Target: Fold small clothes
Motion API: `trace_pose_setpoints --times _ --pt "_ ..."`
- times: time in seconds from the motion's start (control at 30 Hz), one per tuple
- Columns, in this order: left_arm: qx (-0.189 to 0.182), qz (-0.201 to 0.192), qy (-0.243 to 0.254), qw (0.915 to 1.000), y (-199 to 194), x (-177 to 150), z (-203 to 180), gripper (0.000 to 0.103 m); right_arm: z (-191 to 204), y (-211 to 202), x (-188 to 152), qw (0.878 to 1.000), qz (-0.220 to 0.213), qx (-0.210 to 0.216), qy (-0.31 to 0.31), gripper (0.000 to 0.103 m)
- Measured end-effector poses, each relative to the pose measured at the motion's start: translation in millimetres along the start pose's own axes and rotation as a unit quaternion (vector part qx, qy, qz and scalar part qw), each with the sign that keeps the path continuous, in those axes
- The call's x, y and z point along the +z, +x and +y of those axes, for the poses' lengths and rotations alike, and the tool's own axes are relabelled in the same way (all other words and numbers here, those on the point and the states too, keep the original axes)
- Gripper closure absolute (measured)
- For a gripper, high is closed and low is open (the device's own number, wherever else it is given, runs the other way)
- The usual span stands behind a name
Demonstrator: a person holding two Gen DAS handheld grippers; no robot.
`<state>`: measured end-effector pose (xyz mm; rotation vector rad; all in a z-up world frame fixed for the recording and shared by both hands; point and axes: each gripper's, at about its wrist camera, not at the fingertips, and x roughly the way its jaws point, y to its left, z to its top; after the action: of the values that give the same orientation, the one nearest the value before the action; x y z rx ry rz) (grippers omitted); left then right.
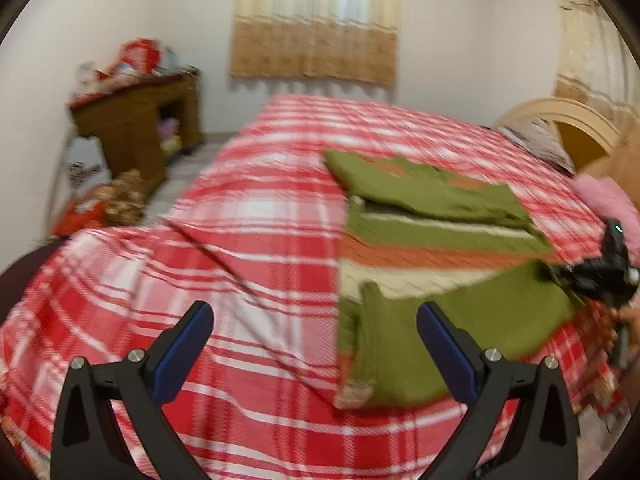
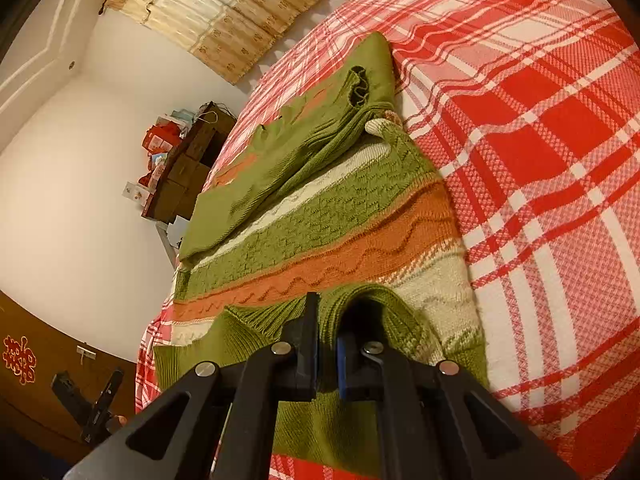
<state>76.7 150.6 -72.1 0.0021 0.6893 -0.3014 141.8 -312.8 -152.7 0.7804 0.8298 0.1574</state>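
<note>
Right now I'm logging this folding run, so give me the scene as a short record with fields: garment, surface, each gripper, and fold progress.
garment: green knit sweater with orange and cream stripes, one sleeve already laid across the body
surface: bed with red and white plaid cover
right gripper: fingers shut on the green ribbed hem of the sweater, a fold of knit raised around them
left gripper: fingers open, empty, over the plaid cover beside the sweater's edge
fold progress: partly folded, not finished
background: brown wooden cabinet, curtain

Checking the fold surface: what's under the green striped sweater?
The red-and-white plaid bedspread lies under the sweater, showing all around it. Anything directly beneath the knit is covered.
</note>
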Motion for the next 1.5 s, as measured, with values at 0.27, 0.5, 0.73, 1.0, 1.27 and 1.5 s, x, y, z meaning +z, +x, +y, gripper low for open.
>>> trace_pose_setpoints --times 0.27,0.5,0.73,1.0,1.27,1.5 --pt "-0.048 0.06 -0.008 0.997 46.1 -9.2 -20.7 0.033 2.6 5.3 -1.3 1.0 0.0 -0.003 -0.007 0.097" --pt "-0.081 0.095 0.005 0.9922 58.7 -16.6 -40.3 0.044 -1.3 5.8 -0.8 1.0 0.0 0.0 -0.016 0.097" --pt "-0.071 0.077 0.022 0.9942 54.9 -16.4 -51.2 0.092 -10.2 5.9 3.0 0.999 0.007 0.039 0.015 0.096" --pt "-0.069 0.057 0.037 0.9952 54.8 -11.5 -54.7 0.092 -37.1 -26.0 22.3 0.974 -0.026 0.189 0.123 0.03" --pt "-0.086 0.082 0.003 0.9929 69.3 -12.6 -45.0 0.091 4.5 -56.7 24.7 0.995 -0.057 0.06 -0.061 0.022" --pt "-0.089 0.093 -0.009 0.9916 74.2 -11.6 -45.9 0.074 49.7 12.9 -4.4 0.965 0.011 -0.084 -0.248 0.022"
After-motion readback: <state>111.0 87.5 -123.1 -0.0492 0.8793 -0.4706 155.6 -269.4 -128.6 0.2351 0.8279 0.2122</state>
